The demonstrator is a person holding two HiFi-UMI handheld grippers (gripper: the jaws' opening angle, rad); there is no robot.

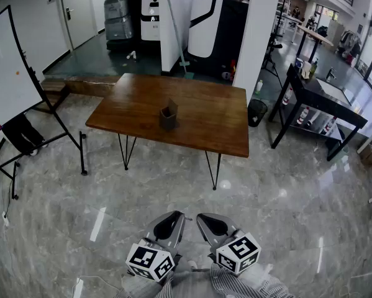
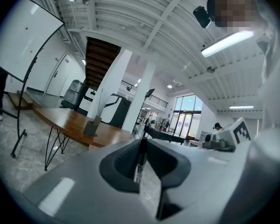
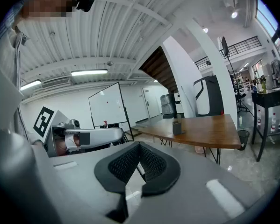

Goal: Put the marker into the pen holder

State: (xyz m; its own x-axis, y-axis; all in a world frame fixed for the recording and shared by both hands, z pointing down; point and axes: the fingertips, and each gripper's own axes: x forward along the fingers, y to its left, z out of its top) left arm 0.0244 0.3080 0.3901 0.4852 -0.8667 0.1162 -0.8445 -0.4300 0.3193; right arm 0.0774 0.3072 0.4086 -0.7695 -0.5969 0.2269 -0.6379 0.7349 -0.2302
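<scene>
The dark pen holder stands near the middle of a wooden table, far ahead of both grippers; it also shows small in the left gripper view and the right gripper view. My left gripper is low at the bottom of the head view, over the floor. In its own view the left gripper is shut on a black marker with a white label, held upright between the pads. Beside it, my right gripper is shut with nothing in it.
Grey tiled floor lies between me and the table, which stands on thin black legs. A whiteboard on a stand is at the left. A black workbench with bottles is at the right, and a white pillar behind.
</scene>
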